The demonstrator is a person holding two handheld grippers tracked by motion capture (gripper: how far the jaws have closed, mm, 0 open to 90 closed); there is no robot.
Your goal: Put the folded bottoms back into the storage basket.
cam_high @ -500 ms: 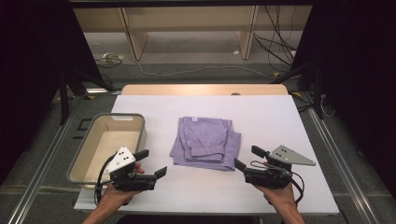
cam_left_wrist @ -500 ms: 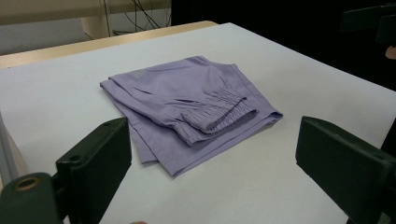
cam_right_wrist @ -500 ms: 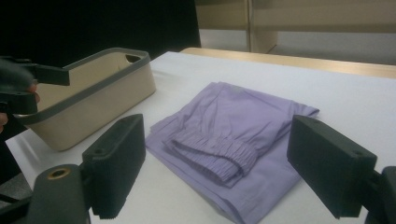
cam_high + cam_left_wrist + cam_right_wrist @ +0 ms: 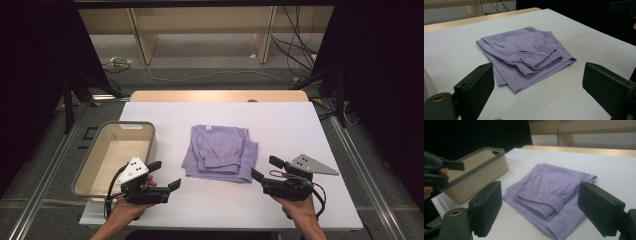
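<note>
Both grippers (fingers spread wide) flank the folded lilac garment (image 4: 220, 152).

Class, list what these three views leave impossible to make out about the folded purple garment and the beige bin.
- Folded purple garment: the small tag near its far edge is too small to read in the high view.
- Its inner layers: hidden by its own folds.
- Beige bin: its floor is hidden by its near wall in the right gripper view.

Both grippers black, blocky flat jaws. Left gripper (image 4: 166, 176): white top plate with dark dots, black cable looping. Right gripper (image 4: 266, 169): grey three-cornered plate, black cable. Forearms bare, no sleeves visible.
</note>
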